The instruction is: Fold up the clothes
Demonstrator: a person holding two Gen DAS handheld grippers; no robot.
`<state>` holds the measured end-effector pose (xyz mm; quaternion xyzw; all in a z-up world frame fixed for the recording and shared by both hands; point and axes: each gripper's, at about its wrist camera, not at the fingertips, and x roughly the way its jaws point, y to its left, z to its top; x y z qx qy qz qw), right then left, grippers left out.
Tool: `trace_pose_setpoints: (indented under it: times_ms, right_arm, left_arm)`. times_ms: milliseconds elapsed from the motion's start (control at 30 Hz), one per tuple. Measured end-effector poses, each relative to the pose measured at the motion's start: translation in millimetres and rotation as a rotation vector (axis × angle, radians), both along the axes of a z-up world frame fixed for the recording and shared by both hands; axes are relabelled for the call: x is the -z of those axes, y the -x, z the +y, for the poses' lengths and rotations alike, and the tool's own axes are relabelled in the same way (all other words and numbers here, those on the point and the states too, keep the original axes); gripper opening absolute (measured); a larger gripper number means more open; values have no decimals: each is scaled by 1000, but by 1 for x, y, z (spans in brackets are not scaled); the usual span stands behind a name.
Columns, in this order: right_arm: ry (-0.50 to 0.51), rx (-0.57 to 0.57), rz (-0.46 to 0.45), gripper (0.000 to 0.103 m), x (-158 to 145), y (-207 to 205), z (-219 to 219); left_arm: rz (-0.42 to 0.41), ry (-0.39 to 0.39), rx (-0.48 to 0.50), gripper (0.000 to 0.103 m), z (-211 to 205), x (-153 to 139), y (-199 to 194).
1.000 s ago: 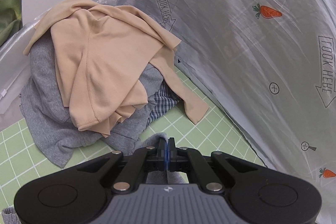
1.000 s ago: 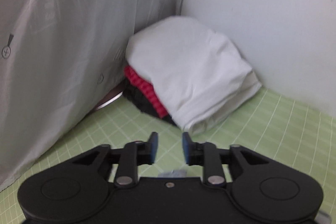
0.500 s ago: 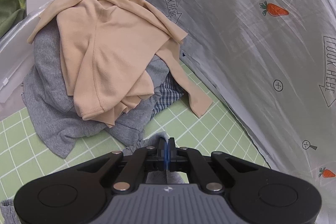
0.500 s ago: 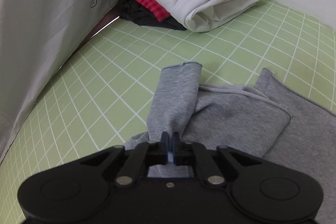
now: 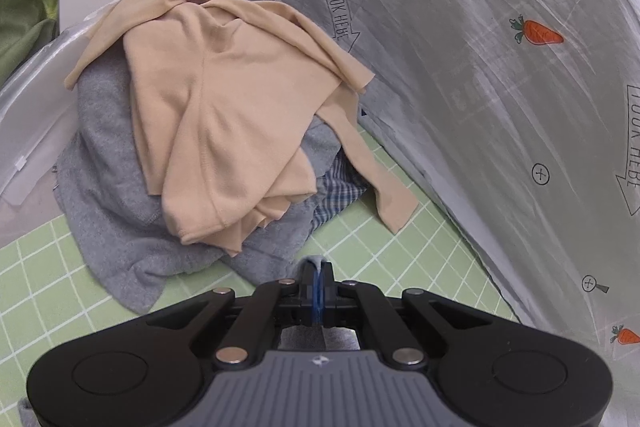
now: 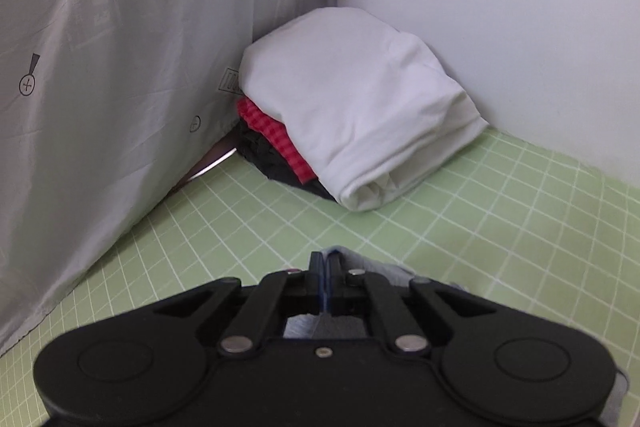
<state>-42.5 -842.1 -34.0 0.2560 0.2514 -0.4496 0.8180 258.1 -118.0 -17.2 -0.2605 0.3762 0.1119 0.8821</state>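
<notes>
Both grippers, left (image 5: 318,277) and right (image 6: 325,273), clamp grey garment (image 6: 362,261) at lower centre; judgement: keep edge taut, hands level while folding.

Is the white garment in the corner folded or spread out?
Folded. The white garment forms a compact bundle with layered edges, lying on the red checked cloth.

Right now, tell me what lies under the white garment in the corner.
Under the white garment a red checked cloth sticks out, and below that a black cloth on the green mat. How far either reaches back is covered.
</notes>
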Motion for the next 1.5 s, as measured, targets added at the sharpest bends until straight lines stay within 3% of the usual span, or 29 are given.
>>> trace_pose_setpoints:
  times_ms: [167,200,233,267,300,367,400,433,467,567,833,1000,1167,1233,1300,1500]
  right_arm:
    - [58,-110,-3,1,-6,-96,-53]
    - [58,-136,-11,2,-5,-116,-61]
    - [51,-153,-14,13,-5,-133,-67]
    - [44,-170,-18,44,-4,-150,-73]
    - [39,-178,-17,56,-2,-159,-74]
    - [33,-170,-4,60,6,-153,-64]
    - [31,-166,3,62,10,-150,-58]
    - [28,-162,10,69,15,-147,-53]
    - [25,-157,16,75,19,-144,-48]
    - [-37,-110,73,76,45,-119,-38]
    - [-137,-25,82,76,85,-91,-32]
    - [-120,-16,104,73,95,-108,-42]
    - [-80,-6,181,41,101,-126,-54]
    - [-61,-22,192,8,102,-125,-56]
    - [-49,-37,196,3,103,-121,-57]
    - [-39,10,232,3,102,-87,-62]
  left_arm:
    - [-23,-34,31,1,-24,11,-62]
    - [-29,-45,24,7,-30,15,-72]
    - [-27,-61,18,22,-36,19,-81]
    - [-14,-82,21,30,-42,20,-87]
    - [-7,-99,34,39,-47,19,-89]
    - [-24,-126,76,55,-59,16,-82]
    - [-27,-140,98,71,-65,17,-75]
    - [-19,-158,119,80,-70,18,-67]
    - [-2,-173,142,80,-76,21,-60]
    - [81,-202,218,80,-90,36,-37]
    - [227,-269,313,80,-117,70,19]
    - [260,-279,352,80,-132,76,37]
    - [279,-295,380,80,-146,78,45]
    - [285,-304,395,80,-151,78,47]
    - [293,-303,408,80,-154,79,48]
    - [295,-325,414,80,-152,77,51]
